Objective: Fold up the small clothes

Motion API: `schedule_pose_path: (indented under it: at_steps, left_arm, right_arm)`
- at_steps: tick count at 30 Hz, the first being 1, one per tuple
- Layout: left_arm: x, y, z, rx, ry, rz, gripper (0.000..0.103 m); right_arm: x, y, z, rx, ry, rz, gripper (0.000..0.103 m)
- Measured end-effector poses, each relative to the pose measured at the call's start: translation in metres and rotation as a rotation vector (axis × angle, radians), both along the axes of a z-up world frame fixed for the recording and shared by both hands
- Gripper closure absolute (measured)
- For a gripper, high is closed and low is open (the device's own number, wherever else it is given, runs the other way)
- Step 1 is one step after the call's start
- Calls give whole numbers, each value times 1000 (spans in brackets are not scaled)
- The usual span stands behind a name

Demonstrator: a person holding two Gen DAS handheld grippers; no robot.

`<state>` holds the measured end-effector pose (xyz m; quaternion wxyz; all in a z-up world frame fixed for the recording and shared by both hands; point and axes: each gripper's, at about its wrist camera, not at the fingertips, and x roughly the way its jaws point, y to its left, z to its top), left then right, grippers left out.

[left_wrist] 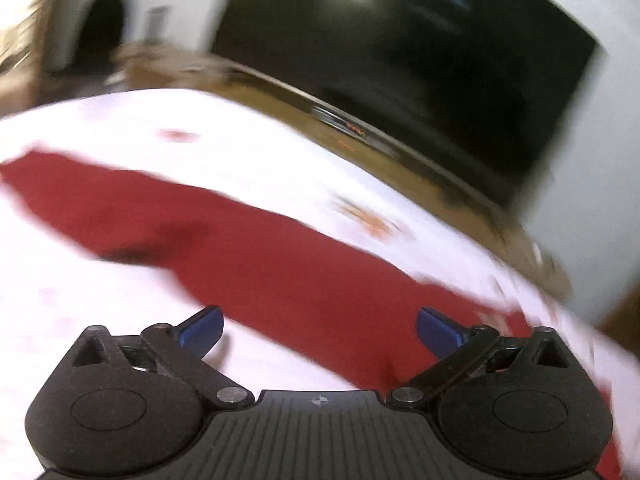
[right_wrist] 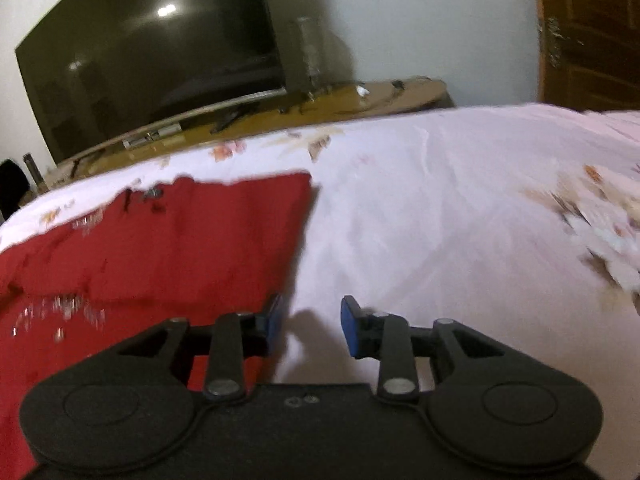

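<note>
I am holding my left claw [left_wrist: 319,330] wide apart above the red cloth [left_wrist: 256,248], and it is gripping nothing. The cloth is lying flat on the white flowered bed sheet [right_wrist: 460,208]. My right claw [right_wrist: 310,326] is partly apart and empty, hovering just beside the cloth's right edge. A dark TV [right_wrist: 148,52] is standing behind the bed.

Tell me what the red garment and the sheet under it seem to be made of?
The red garment looks like soft matte woven cloth, maybe cotton: it lies limp and creased, with small shiny sequin-like bits sewn on. The bedsheet seems thin, smooth cotton-like fabric, pale with a printed flower pattern and fine wrinkles. Blur leaves both uncertain.
</note>
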<state>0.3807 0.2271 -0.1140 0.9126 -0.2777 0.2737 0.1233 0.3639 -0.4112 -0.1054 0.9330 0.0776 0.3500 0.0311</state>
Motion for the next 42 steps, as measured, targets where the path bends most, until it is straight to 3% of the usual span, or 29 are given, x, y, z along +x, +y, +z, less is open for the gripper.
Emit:
schedule_pose_path:
  at_steps: [2, 5, 10, 14, 15, 18, 20, 25, 29, 35, 42]
  left_arm:
    - [-18, 48, -10, -136, -6, 101, 19]
    - [-38, 110, -27, -296, -32, 262, 21]
    - [-44, 167, -48, -410, -82, 334, 35]
    - [-30, 185, -51, -400, -75, 309, 43]
    - [-26, 189, -51, -393, -65, 311, 52]
    - [-14, 197, -54, -372, -6, 309, 99]
    - [-14, 203, -53, -430, -58, 288, 99]
    - [3, 164, -10, -458, -276, 106, 99]
    - [34, 103, 20, -476, -344, -83, 99]
    - [71, -21, 20, -470, -271, -359, 99]
    - [99, -133, -16, -410, -109, -512, 99]
  right_arm:
    - [-11, 1, -3, 24, 25, -38, 69]
    - [-22, 11, -1, 61, 33, -90, 69]
    - [-26, 49, 10, 72, 22, -72, 68]
    - [-23, 81, 23, 47, -8, -43, 67]
    - [-22, 86, 25, 47, -13, -40, 67]
    - [-21, 99, 30, 49, -24, -38, 67]
    - [-21, 105, 32, 54, -27, -41, 67]
    - [-24, 111, 35, 44, -31, -50, 67]
    - [-30, 108, 37, 47, -32, -68, 67]
    - [-40, 97, 39, 63, -50, -97, 67]
    - [-46, 73, 40, 81, -56, -164, 67]
